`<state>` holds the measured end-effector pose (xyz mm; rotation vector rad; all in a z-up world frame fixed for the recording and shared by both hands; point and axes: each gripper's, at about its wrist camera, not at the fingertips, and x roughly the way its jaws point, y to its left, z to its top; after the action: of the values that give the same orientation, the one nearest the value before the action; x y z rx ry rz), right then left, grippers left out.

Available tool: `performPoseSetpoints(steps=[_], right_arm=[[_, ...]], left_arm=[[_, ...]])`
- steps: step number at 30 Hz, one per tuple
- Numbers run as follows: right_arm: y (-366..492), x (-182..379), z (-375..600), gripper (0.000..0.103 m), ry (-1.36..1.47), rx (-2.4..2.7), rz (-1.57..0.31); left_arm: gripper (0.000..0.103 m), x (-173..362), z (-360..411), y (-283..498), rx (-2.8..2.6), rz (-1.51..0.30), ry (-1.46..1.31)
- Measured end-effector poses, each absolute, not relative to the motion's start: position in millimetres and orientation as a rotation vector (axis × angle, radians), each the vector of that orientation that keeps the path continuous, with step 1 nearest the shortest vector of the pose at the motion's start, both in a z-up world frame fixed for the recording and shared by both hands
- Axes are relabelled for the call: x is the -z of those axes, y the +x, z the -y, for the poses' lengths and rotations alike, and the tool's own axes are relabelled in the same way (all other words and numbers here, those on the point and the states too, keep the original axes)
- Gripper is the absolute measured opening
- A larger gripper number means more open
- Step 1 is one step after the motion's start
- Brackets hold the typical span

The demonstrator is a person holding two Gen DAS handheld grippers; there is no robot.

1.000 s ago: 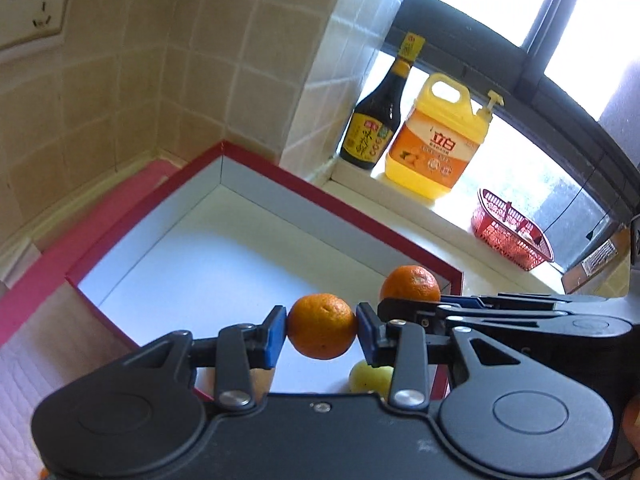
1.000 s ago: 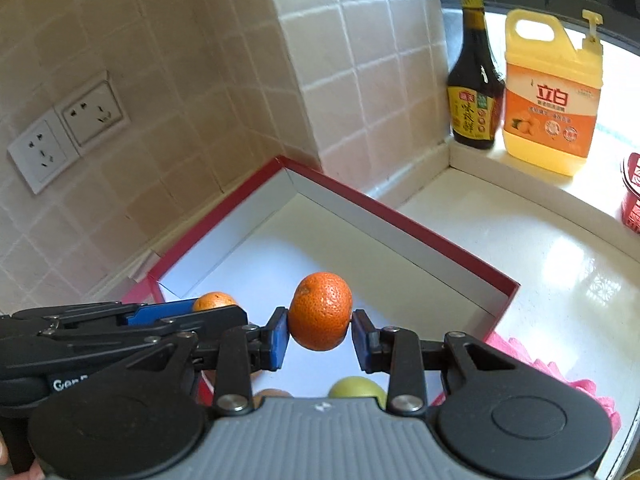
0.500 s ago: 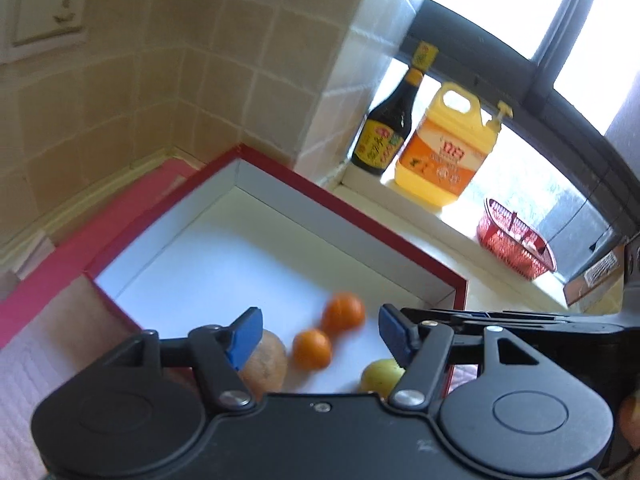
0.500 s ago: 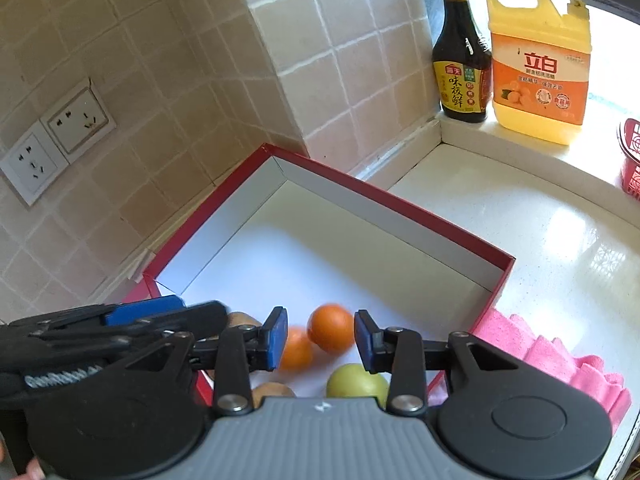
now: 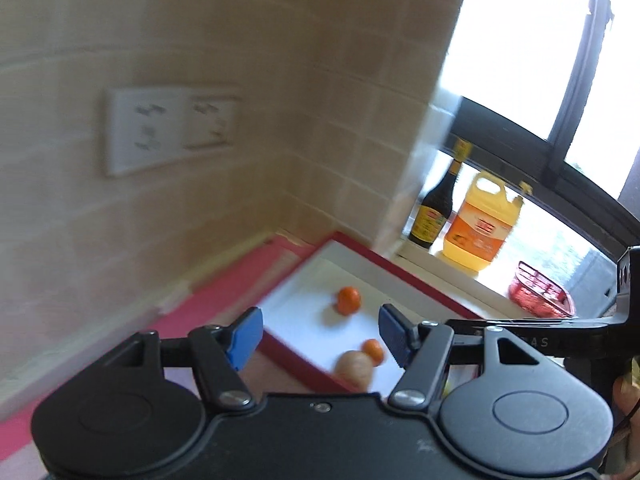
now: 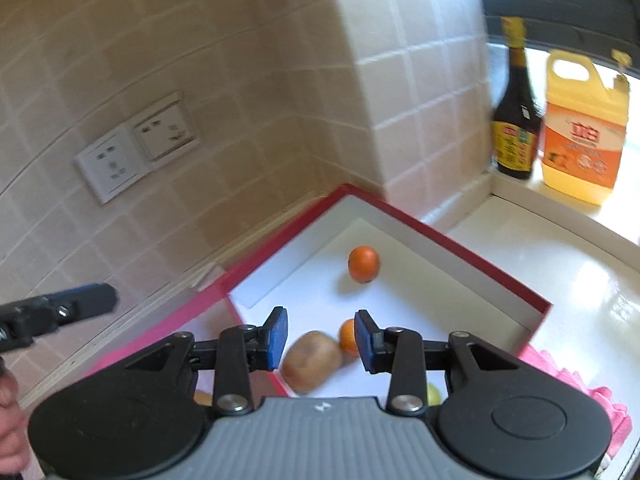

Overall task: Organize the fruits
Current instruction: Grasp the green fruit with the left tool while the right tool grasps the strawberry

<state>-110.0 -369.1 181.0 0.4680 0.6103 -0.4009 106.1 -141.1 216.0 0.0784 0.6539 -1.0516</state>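
1. Left wrist view – the step: we judge the drop into the red box [image 5: 400,268] to be done for this round. Two oranges lie on its white floor: one orange [image 5: 349,300] near the middle, and a second orange [image 5: 374,350] at the near side, touching or just beside a brown fruit [image 5: 354,368]. The picture is blurred, so we cannot tell whether anything is rolling.
2. Left wrist view – the fingers: the left gripper [image 5: 320,332] stands wide open. Its jaws have just been opening, and nothing sits between the blue pads – only the box floor shows through the gap. It touches no fruit.
3. Right wrist view – the step: the same box [image 6: 440,236] sits in the tiled corner with the far orange [image 6: 363,264] alone in the open floor, well apart from the near orange [image 6: 347,336], which rests against the brown fruit [image 6: 312,360]. A yellow-green fruit [image 6: 434,394] peeks out at the near edge, mostly hidden behind the gripper body.
4. Right wrist view – the fingers: the right gripper [image 6: 321,336] holds nothing. Its pads stand apart with a narrower gap than the left's, and the fruit seen through that gap lies below in the box, not between the pads.
5. What comes next, as we judge it: both hands are free, so each needs to swing away from the box, find any fruit left outside it, and close on it gently – round fruit slips easily.
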Motion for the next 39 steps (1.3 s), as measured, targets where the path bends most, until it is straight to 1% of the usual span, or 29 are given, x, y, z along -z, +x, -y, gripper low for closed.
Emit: performPoseSetpoints(steps=[6,13,16,17,18,20,25,29,33,39], right_arm=[[-97.3,-178.8,334.2,0.039,0.433,0.313,-0.647],[-86.0,-159.0,292.4,0.039,0.416,0.219,-0.723],[-82.3,-147.1,277.8,0.040,0.412,0.190,-0.766],[-80.9,-142.2,273.2,0.041,0.415,0.184,-0.782],[-80.1,-137.9,269.5,0.044,0.416,0.179,-0.793],[-79.1,-128.5,262.9,0.046,0.409,0.175,-0.817],[-74.7,-106.1,248.2,0.046,0.406,0.164,-0.877],[-68.3,-91.4,237.7,0.047,0.387,0.158,-0.906],[-61.5,-81.0,232.8,0.050,0.372,0.174,-0.927],[-53.4,-69.9,232.4,0.051,0.374,0.183,-0.958]], left_arm=[[0.076,-215.3,73.7,103.9,0.933,-0.641,0.088],[0.077,-178.7,23.4,92.3,0.874,-0.715,0.062],[0.078,-155.2,17.8,84.2,0.856,-0.750,0.062],[0.078,-146.4,17.8,82.2,0.856,-0.769,0.060],[0.078,-137.2,18.1,80.5,0.853,-0.791,0.058],[0.078,-120.1,20.3,77.1,0.855,-0.824,0.062],[0.079,-86.1,29.4,71.8,0.857,-0.885,0.088],[0.079,-70.4,37.9,73.0,0.849,-0.923,0.091],[0.079,-61.4,48.1,73.4,0.863,-0.930,0.116],[0.079,-51.6,62.0,77.9,0.883,-0.937,0.153]])
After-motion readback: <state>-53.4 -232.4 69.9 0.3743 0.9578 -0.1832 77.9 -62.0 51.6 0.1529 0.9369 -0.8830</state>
